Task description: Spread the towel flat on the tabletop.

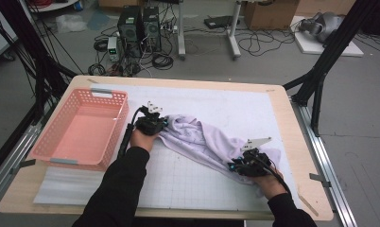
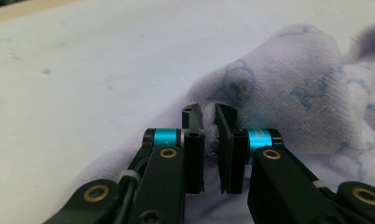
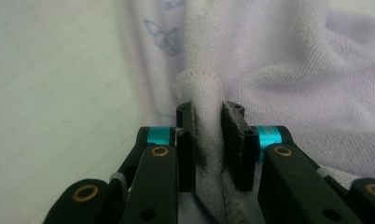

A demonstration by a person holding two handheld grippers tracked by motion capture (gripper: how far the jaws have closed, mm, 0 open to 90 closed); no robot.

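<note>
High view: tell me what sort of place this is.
Probably a lab or workshop set up for recording. Two computer towers stand on the floor among loose cables, cardboard boxes sit behind, and black frame struts flank the table.

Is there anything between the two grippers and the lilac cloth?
Nothing visible. The left gripper pinches a fold of the lilac cloth at one end, and the right gripper pinches a fold at the other.
</note>
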